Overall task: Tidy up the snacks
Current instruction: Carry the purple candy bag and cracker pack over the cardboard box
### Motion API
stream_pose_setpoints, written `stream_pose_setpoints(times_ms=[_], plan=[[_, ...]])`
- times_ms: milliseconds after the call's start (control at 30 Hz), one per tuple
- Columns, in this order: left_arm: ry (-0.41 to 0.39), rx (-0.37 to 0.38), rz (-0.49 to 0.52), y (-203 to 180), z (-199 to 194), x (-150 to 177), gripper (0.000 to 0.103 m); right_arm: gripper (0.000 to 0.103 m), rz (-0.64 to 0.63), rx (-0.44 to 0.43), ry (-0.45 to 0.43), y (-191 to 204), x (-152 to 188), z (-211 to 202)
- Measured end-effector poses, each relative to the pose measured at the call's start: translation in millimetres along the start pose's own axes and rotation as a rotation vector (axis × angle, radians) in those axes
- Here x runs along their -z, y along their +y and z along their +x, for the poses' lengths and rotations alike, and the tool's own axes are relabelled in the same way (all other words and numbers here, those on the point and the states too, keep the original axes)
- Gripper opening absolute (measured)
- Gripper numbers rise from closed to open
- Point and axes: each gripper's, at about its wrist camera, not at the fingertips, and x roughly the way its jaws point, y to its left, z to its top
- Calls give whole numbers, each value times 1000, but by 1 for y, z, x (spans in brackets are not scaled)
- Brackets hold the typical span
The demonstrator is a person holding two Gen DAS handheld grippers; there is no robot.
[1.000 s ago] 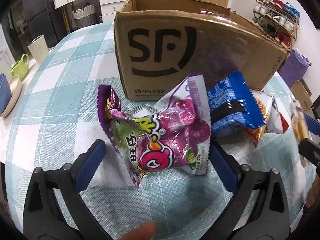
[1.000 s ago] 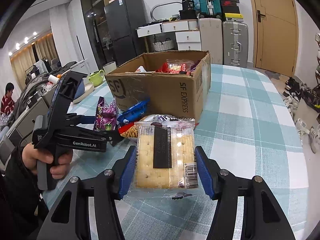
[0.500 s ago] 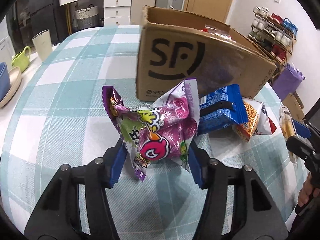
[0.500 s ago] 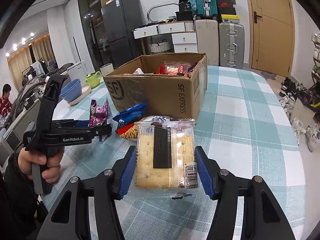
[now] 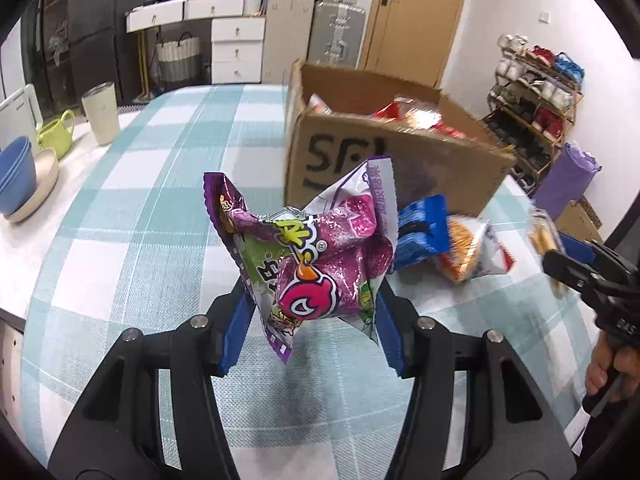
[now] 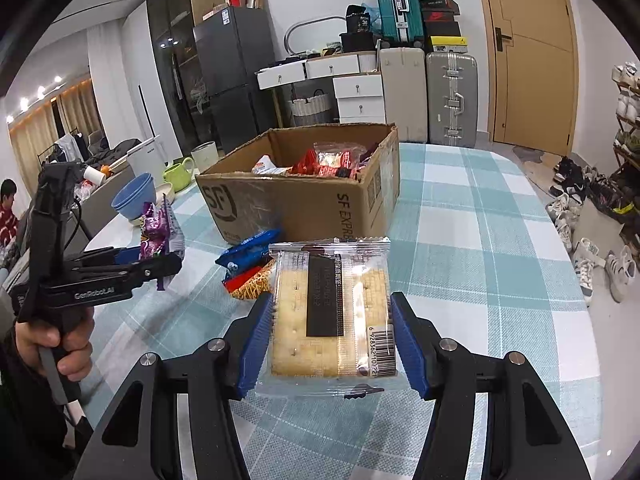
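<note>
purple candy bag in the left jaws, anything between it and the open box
Nothing visible blocks it. The purple candy bag is clamped in the left gripper, lifted off the table. The cardboard box stands just beyond with its top open; only its near wall must be cleared. The blue packet lies lower, to the side.

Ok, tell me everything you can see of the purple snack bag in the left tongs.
The purple snack bag is a glossy, crinkled foil pouch, purple and magenta with a green patch, a round pink cartoon logo and printed characters; its crimped ends flare upward. The left tongs have just closed on it, blue pads pressing its lower sides, and it hangs clear of the checked tablecloth, casting a shadow below. It sits in front of the open cardboard box. In the right wrist view it sticks up from those tongs.
</note>
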Motion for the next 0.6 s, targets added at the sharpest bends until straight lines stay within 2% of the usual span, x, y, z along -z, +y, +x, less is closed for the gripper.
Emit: stream_pose_setpoints(times_ms=[267, 600], plan=[[-41, 23, 48, -19, -21, -12, 53, 59, 10, -21, -41, 3, -16, -8], [-59, 52, 52, -29, -34, -29, 53, 59, -11, -30, -67, 14, -39, -12]])
